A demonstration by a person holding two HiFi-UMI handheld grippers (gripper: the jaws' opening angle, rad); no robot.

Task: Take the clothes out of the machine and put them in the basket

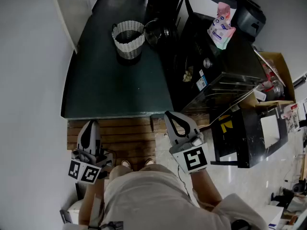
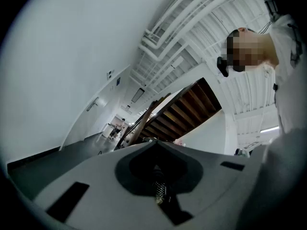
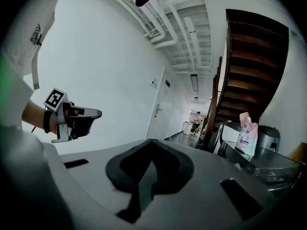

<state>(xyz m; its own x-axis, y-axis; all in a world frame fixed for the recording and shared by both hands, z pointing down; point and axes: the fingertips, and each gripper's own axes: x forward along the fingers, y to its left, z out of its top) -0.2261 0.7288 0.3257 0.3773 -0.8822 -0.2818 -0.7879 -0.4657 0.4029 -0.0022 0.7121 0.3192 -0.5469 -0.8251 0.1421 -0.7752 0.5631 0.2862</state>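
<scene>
Clothes: none in sight, probably still inside the dark machine [image 1: 216, 73] on the right. Basket [image 1: 128, 38] sits at the far end of the worktop [image 1: 110, 90]. Left claw [image 1: 90, 123] and right claw [image 1: 169, 115] are both pressed together, empty, near the body. Spread one before reaching in.

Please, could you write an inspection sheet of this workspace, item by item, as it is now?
Surface: dark surface, carries the woven basket.
Job's things: woven basket upright, looks empty; black machine to its right; no clothes seen.
Clutter: pink-white pouch on the machine; cardboard box beyond.
Grippers: left gripper shut, empty; right gripper shut, empty.
Cables: nothing seen.
Surroundings: white wall at left; wooden boards underfoot.
</scene>
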